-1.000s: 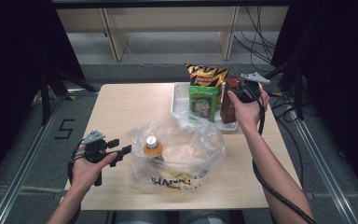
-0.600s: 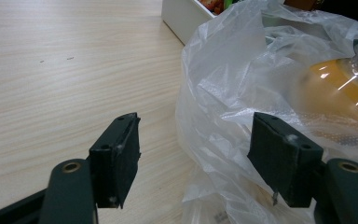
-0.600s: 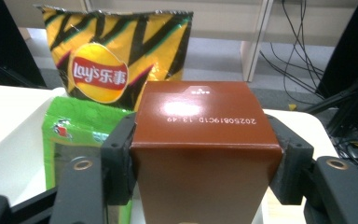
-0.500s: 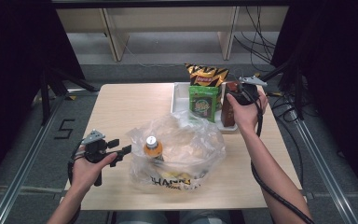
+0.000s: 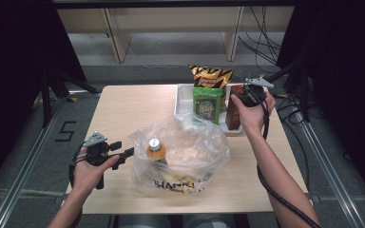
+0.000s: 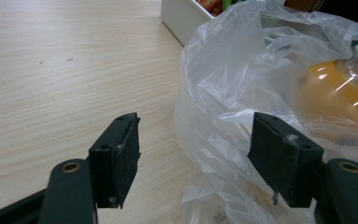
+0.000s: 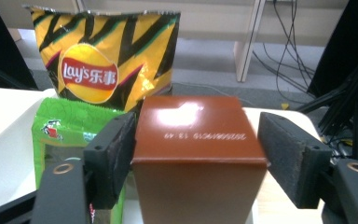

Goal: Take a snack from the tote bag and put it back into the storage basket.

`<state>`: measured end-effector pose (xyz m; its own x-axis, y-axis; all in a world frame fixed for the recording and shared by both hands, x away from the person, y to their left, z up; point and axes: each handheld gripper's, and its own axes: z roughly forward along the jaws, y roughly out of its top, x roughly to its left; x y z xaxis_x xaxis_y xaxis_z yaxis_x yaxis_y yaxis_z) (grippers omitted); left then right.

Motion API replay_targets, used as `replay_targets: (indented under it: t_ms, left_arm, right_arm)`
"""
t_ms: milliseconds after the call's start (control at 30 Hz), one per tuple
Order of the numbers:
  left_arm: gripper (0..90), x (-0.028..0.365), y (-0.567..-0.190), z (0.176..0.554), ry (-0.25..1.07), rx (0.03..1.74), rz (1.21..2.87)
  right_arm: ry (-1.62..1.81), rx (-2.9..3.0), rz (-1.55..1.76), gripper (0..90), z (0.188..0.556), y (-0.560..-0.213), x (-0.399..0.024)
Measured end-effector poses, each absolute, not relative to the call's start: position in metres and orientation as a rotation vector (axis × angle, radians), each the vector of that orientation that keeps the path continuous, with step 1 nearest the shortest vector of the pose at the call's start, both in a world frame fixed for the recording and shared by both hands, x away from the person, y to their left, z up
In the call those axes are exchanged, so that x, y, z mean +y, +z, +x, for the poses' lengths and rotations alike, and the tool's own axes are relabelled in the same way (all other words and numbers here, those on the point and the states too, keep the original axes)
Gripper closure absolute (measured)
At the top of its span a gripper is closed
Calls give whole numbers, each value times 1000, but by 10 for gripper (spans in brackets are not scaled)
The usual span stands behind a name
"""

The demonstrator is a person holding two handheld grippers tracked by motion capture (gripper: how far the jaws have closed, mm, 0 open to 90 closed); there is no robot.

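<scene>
While jaws have just been opening around the upright brown box [image 7: 198, 154], close right gripper [image 7: 196, 149] squarely across its width.

Looks like a lab recording bay, not a home. Pale wooden table [image 5: 138, 109] set between floor rails [image 5: 26, 161], with a taped "5" [image 5: 65, 131] on the grey floor at left. Black curtains [image 5: 14, 42] close off both sides. Loose cables [image 5: 261, 28] trail at far right, past bare wooden bench legs [image 5: 116, 40] at the far side.
</scene>
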<state>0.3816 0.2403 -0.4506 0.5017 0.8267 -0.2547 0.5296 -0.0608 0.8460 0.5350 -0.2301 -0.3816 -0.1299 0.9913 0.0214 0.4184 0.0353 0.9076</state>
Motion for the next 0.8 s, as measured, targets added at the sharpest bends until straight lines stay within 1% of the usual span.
replay_targets:
  t_ms: [367,533,667,800]
  left_arm:
    - [322,241,-446,379,375,1128,1700]
    - [316,240,-444,377,387,1119,1686]
    - [308,240,-444,374,387,1103,1684]
    - [303,239,-443,371,388,1093,1679]
  right_arm:
    - [1109,1623,1429,267,520,-369,-238]
    - [1123,1639,1410,270,507,-367,-243]
    - [1151,1659,1399,278,494,-367,-248]
    - [1149,1706,1392,311,477,-370,-252]
